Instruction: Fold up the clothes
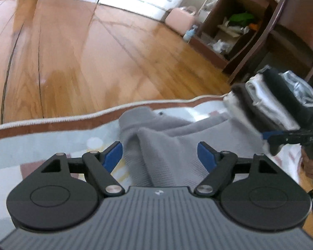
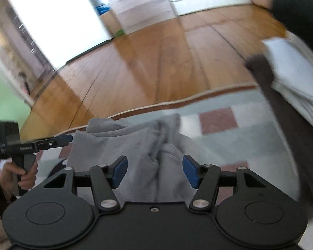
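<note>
A grey top [image 1: 169, 143] is bunched on the rug [image 1: 41, 145] near its far edge, and both the left gripper [image 1: 159, 156] and the right gripper [image 2: 154, 170] are held wide over it.

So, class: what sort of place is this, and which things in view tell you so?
Most likely a room in a home. A grey garment lies on a patterned rug over a wooden floor, and a dark shelf holds household clutter.
</note>
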The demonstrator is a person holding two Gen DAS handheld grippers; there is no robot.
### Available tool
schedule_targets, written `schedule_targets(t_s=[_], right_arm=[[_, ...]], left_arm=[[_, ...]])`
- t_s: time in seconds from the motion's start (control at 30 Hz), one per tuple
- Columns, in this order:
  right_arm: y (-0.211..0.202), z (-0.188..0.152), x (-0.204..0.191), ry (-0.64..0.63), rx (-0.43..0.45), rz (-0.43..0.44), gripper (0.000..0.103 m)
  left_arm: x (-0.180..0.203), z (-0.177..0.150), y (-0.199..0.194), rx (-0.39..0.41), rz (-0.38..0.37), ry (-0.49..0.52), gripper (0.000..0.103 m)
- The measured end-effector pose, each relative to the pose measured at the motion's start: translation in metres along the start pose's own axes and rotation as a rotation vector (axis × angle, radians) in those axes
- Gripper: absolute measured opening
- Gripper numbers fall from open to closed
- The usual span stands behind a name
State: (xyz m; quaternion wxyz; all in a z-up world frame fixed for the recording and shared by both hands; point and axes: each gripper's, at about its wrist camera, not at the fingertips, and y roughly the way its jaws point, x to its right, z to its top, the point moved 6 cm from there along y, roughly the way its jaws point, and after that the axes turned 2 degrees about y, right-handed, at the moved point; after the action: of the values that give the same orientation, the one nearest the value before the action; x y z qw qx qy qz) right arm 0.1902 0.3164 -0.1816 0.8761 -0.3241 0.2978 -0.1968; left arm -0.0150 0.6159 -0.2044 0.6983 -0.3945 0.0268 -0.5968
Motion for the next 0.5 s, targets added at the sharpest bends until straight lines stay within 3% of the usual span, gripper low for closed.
schedule_targets(t_s=[0.07, 0.17, 0.23, 0.3, 0.4, 0.47, 0.5], right_arm=[[0.020, 0.002, -0.006, -0.053, -0.034, -0.009, 0.069], [0.041, 0.002, -0.001, -0.076, -0.032, -0.105, 0.068], [0.041, 0.004, -0.001, -0.088, 0.020, -0.076, 0.021], [0.034, 0.007, -0.006, -0.132, 0.067, -0.081, 0.015], [0.031, 0.005, -0.002, -0.160, 0.066, -0.153, 0.013], [0.042, -0.001, 0.014, -0.124, 0.003, -0.188, 0.016], [0.044, -0.001, 0.022, -0.074, -0.001, -0.183, 0.026]], left_arm=[[-0.001, -0.008, 0.008, -0.034, 0.029, -0.001, 0.079], [0.004, -0.018, 0.020, -0.044, 0.043, 0.007, 0.079], [0.004, -0.022, 0.025, -0.039, 0.091, 0.012, 0.073], [0.006, -0.023, 0.024, -0.025, 0.133, 0.045, 0.063], [0.006, -0.021, 0.026, -0.014, 0.180, 0.057, 0.062], [0.006, -0.017, 0.030, -0.010, 0.213, 0.045, 0.063], [0.006, -0.014, 0.031, -0.006, 0.237, 0.047, 0.064]])
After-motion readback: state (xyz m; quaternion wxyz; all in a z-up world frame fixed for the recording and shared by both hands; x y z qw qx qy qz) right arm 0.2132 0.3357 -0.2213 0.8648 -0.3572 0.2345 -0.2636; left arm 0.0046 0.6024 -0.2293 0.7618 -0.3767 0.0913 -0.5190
